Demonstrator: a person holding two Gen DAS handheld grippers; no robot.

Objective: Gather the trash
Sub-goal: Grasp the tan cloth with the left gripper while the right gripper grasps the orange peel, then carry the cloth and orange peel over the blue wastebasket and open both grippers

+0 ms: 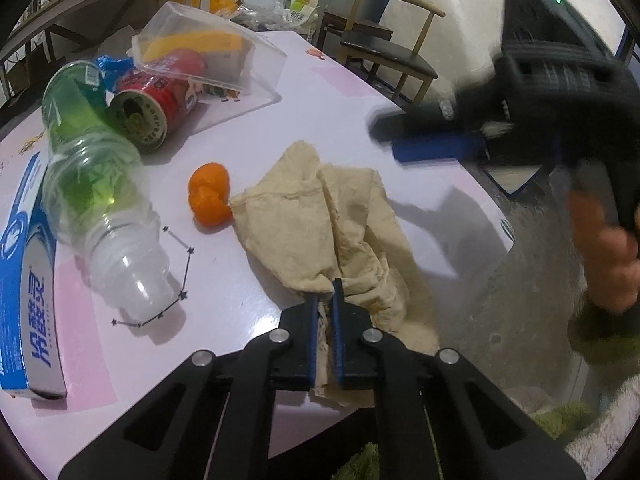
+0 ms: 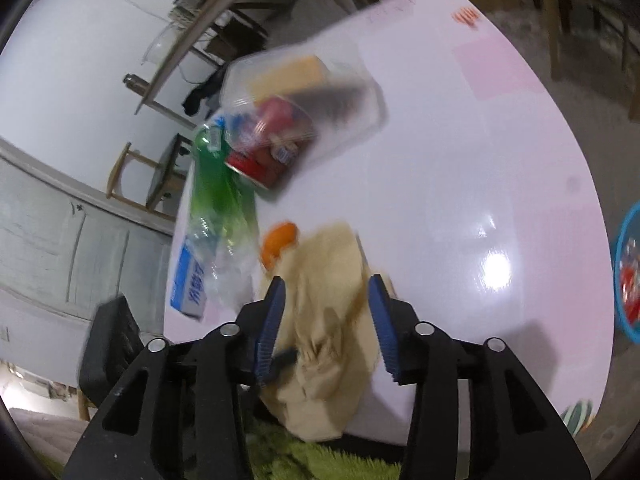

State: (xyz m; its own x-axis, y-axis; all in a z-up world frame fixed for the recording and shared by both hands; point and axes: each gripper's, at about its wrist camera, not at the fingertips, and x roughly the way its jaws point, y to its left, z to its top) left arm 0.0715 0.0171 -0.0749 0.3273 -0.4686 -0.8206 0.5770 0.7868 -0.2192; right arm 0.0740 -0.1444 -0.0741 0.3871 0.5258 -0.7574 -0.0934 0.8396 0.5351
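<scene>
A crumpled beige cloth (image 1: 340,224) lies near the table's edge, and my left gripper (image 1: 326,292) is shut on its near end. Beside it lie an orange peel (image 1: 210,194), an empty green plastic bottle (image 1: 96,184), a red can (image 1: 154,110), a clear plastic container (image 1: 208,48) and a blue box (image 1: 24,280). My right gripper (image 2: 326,288) is open, its fingers astride the same cloth (image 2: 324,320) from the other side. The right gripper (image 1: 432,136) also shows blurred in the left wrist view, above the table edge.
The white and pink table (image 1: 320,92) ends close on the right. A wooden chair (image 1: 384,48) stands beyond it. A blue basin (image 2: 628,276) with trash sits on the floor at the right. A green fuzzy rug (image 2: 304,460) lies below the table's near edge.
</scene>
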